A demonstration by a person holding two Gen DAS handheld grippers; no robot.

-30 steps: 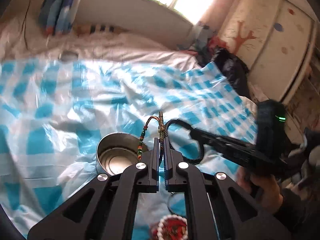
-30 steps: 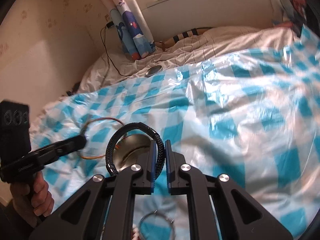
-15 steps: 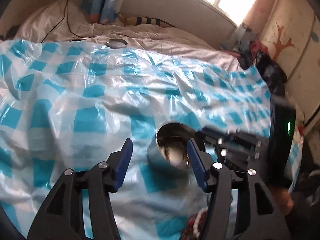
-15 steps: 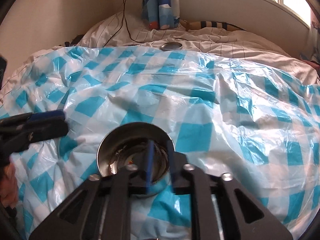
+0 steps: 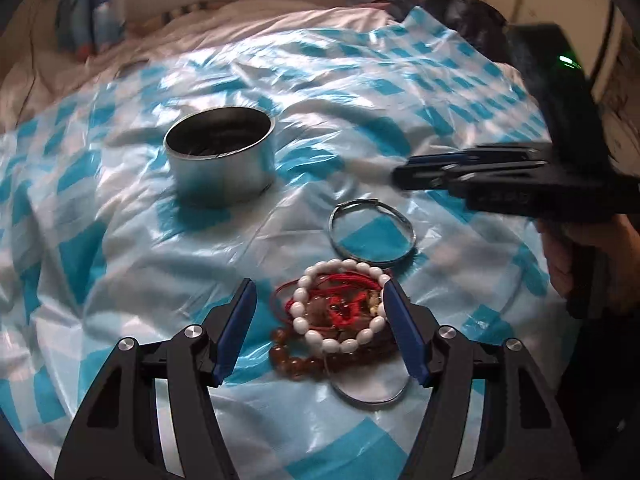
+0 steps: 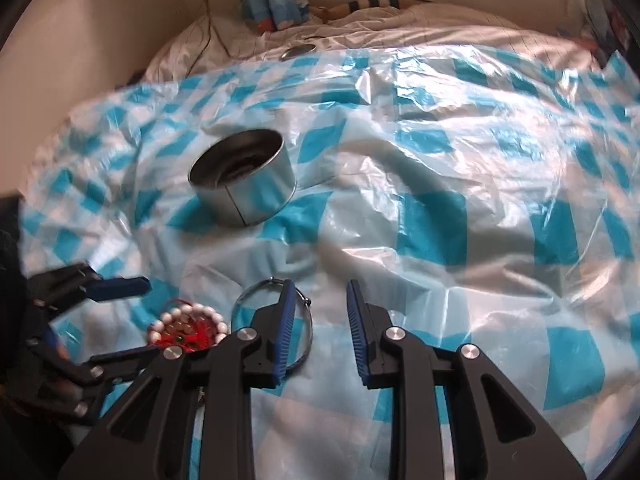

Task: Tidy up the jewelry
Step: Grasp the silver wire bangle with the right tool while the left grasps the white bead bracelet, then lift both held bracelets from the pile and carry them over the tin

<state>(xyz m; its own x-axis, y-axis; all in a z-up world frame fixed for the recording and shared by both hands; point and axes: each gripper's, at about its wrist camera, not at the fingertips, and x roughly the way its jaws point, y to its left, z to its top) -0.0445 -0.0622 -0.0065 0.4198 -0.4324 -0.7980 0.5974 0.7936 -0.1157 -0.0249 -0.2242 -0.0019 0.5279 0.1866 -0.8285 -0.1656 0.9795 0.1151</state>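
The bed fills both views, draped in a crinkly blue-and-white checked plastic sheet [image 5: 100,240], and far out on it stands the round metal tin [image 5: 222,160], open-topped, with something dark lying inside. Nearer in, the left hand-held gripper [image 5: 318,334] hangs over the jewelry pile, jaws opening and holding nothing, while the white bead bracelet [image 5: 340,306] lies flat right between its blue pads, tangled with red cord and amber beads. That puts the left hand plainly nearest the pile; the tin sits beyond and to the left of it. The right hand-held gripper [image 6: 320,326] is opening too, more narrowly, and empty: in its own view its left pad stands over the thin silver bangle [image 6: 276,320], whose ring lies flat just right of the pile. My read is the bracelet goes next, by the left, straight ahead and down. A second bangle [image 5: 370,396] peeks from under the pile's near edge.
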